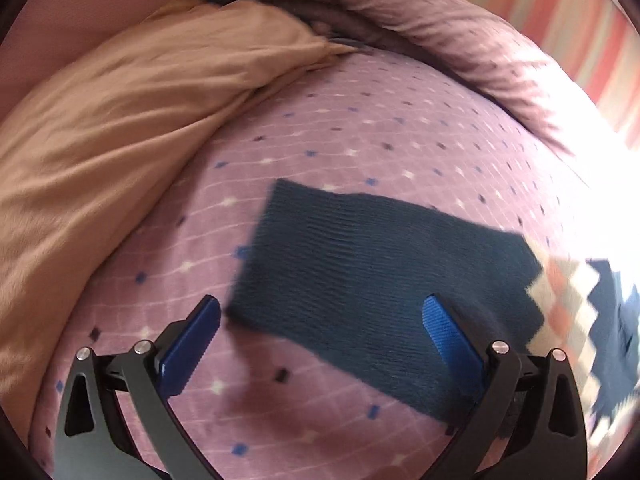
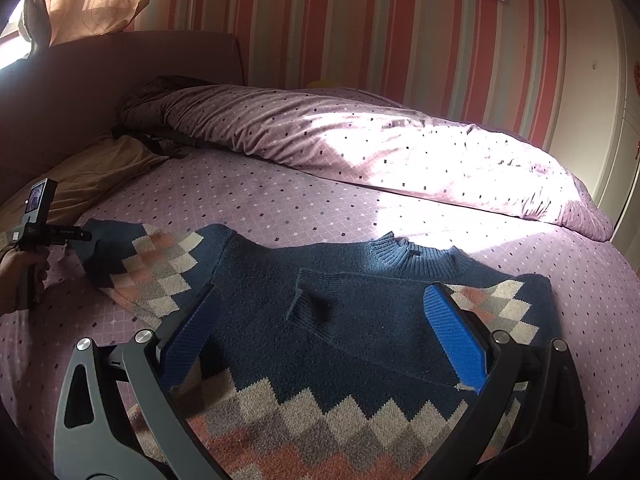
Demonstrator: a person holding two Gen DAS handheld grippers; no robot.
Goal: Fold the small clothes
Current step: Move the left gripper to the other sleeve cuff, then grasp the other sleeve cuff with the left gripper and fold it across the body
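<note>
Purple bedsheet (image 2: 320,200), sweater (image 2: 340,320) flat, sleeve cuff (image 1: 276,248) (unheld) between spread left gripper (image 1: 320,320), right gripper (image 2: 320,320) spread

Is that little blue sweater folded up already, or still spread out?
Partly folded. The sweater lies flat on the bed; one sleeve is folded across its chest, the other sleeve still stretches outward.

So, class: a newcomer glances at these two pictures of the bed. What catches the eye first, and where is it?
The navy sweater with its diamond bands lies flat on the lilac bed sheet, one sleeve already folded across the chest. Behind it, a rolled duvet glows in a bright patch of sunlight. The left hand-held gripper hangs open over the other sleeve, and the right hand-held gripper is open above the body.
</note>
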